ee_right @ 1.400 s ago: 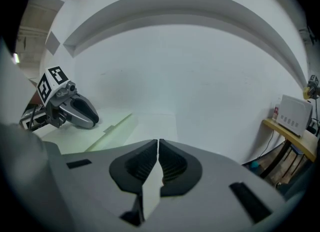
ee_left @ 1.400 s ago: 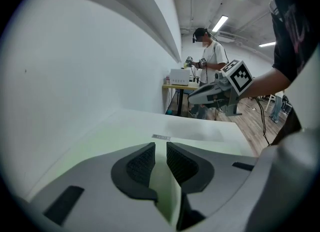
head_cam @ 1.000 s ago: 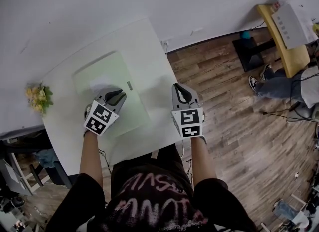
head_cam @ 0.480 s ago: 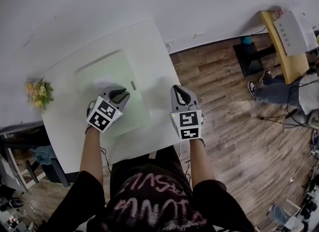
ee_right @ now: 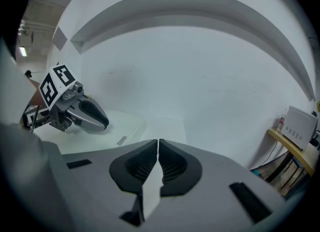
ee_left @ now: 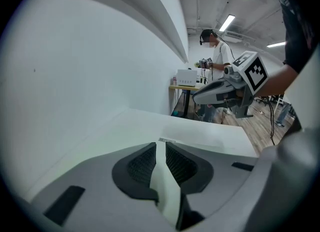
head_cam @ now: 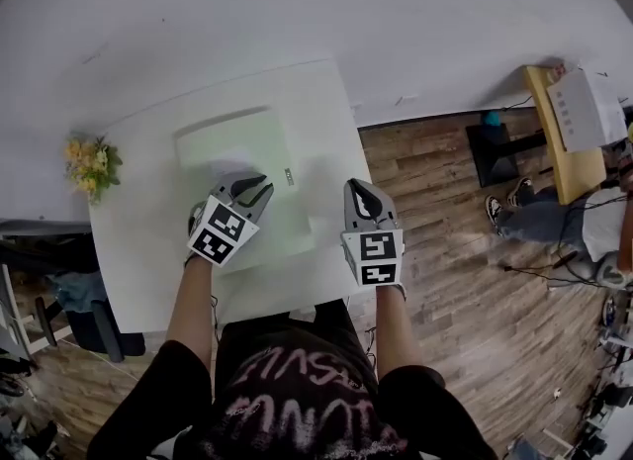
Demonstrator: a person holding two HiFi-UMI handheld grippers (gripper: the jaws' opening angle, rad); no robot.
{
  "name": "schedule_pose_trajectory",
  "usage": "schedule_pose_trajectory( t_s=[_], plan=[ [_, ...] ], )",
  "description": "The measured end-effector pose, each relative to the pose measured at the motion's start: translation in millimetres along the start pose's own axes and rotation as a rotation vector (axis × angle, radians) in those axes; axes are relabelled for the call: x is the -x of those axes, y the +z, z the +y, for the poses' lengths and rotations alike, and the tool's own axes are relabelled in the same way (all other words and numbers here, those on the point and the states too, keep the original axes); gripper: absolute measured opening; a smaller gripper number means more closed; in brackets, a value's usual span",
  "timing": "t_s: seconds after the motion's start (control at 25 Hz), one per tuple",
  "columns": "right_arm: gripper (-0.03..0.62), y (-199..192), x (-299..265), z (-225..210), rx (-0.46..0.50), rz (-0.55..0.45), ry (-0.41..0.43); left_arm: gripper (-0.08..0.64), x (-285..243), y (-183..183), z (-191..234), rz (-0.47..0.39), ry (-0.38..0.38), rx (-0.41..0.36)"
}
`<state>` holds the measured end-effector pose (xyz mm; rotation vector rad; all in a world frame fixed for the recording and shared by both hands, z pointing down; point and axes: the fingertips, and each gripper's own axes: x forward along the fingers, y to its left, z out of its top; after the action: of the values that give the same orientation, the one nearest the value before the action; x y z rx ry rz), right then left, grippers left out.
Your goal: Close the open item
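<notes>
Lying flat near the middle of the white counter [head_cam: 148, 260]: one pale green flat case [head_cam: 237, 141], rectangular, with a small grey tab [head_cam: 288, 177] on its right edge. From the steep overhead angle its top looks down and level, though whether it is fully latched cannot be told.

Left gripper [head_cam: 259, 189]: hovers over the near right part of the case, pointing towards the tab. Its own view shows the jaws released by a narrow slit, with only pale surface showing through the gap and nothing between the ribbed pads [ee_left: 141, 163]. Its marker cube [head_cam: 224, 234] sits above the wrist.

Right gripper [head_cam: 353, 187]: held above the counter's right edge, clear of the case and well apart from the left gripper. Its own view shows the jaws clenched, tips meeting, grasping nothing. Its marker cube [head_cam: 373, 254] faces up.

Other items:
- A bunch of yellow flowers [head_cam: 91, 165] sits at the counter's far left corner.
- Wooden floor [head_cam: 465, 280] lies to the right.
- A yellow side table [head_cam: 554, 137] carrying a white box [head_cam: 584, 104] stands by the wall.
- A seated person's legs [head_cam: 544, 213] show nearby.
</notes>
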<state>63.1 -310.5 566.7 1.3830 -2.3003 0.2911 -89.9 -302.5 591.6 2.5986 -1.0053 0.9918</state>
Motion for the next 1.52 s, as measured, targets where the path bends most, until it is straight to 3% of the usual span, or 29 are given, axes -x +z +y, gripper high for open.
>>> schedule_pose_trajectory(
  t_s=[0.16, 0.44, 0.84, 1.2, 1.52],
  plan=[
    [0.026, 15.4, -6.5, 13.9, 0.009, -0.023, 0.038, 0.061, 28.7, 1.7, 14.9, -0.035, 0.081, 0.027],
    [0.026, 49.9, -17.0, 46.2, 0.049, -0.083, 0.116, 0.035, 90.0, -4.2, 42.5, -0.131, 0.235, 0.171],
    [0.026, 92.8, -26.3, 90.5, 0.094, -0.147, 0.236, 0.015, 174.5, -9.8, 68.3, -0.243, 0.458, 0.283],
    [0.025, 126.7, -18.5, 115.9, 0.132, -0.191, 0.309, 0.014, 257.2, -4.5, 80.4, -0.363, 0.670, 0.342],
    [0.025, 148.4, -9.8, 119.7, 0.142, -0.231, 0.345, 0.015, 300.9, 1.3, 75.0, -0.411, 0.784, 0.359]
  ],
)
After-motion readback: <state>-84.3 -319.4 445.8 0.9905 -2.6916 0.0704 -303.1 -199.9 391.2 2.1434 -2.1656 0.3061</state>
